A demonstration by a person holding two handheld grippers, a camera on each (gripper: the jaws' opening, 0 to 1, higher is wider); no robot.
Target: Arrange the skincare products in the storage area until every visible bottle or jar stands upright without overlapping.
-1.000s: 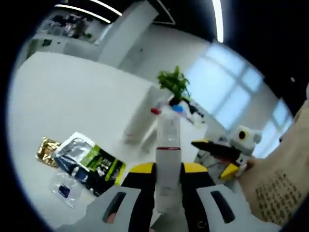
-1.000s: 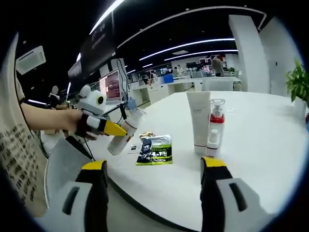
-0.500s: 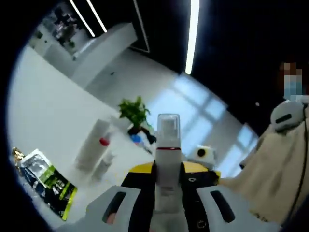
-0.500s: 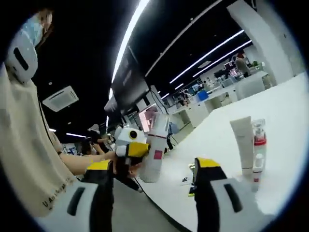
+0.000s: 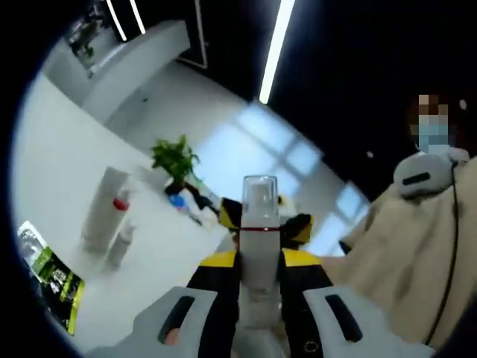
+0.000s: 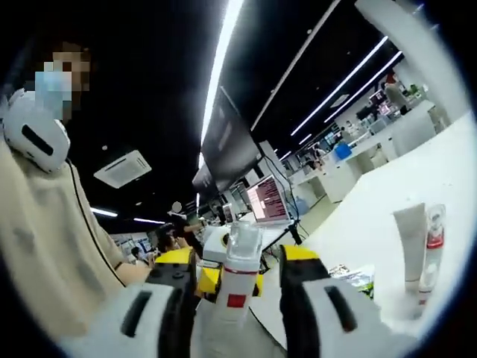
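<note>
The left gripper (image 5: 259,280) is raised off the table, jaws clamped on a white bottle (image 5: 258,246) with a clear cap. The right gripper (image 6: 232,280) faces it, jaws wide on either side of that bottle, not closed. A tube (image 6: 409,246) and pump bottle (image 6: 430,250) stand upright on the white table (image 6: 455,179).
</note>
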